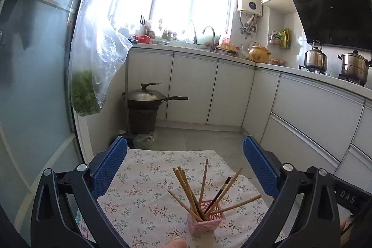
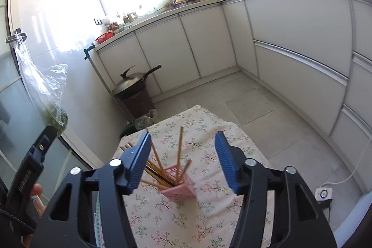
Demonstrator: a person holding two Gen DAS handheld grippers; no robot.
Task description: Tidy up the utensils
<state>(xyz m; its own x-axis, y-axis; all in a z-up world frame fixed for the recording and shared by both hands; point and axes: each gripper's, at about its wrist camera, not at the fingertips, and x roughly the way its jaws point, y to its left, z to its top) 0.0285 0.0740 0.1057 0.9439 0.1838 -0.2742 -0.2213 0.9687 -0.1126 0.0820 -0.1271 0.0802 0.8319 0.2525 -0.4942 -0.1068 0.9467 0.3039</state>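
Observation:
A pink perforated holder (image 1: 205, 217) stands on a table under a floral cloth (image 1: 139, 190). Several wooden chopsticks (image 1: 186, 187) and a dark one fan out of it. My left gripper (image 1: 186, 155) is open wide above the table, its blue pads (image 1: 111, 169) far apart and nothing between them. In the right wrist view the holder (image 2: 179, 190) and its chopsticks (image 2: 179, 150) sit below and between my right gripper's fingers. The right gripper (image 2: 183, 155) is open, and its pads (image 2: 226, 162) touch nothing that I can see. The left finger hides parts of some chopsticks.
A lidded wok (image 1: 144, 97) rests on a dark bin beyond the table's far edge. A plastic bag of greens (image 1: 93, 76) hangs from the glass door on the left. White cabinets (image 1: 313, 113) run along the right. A socket with a cable (image 2: 323, 194) lies on the floor.

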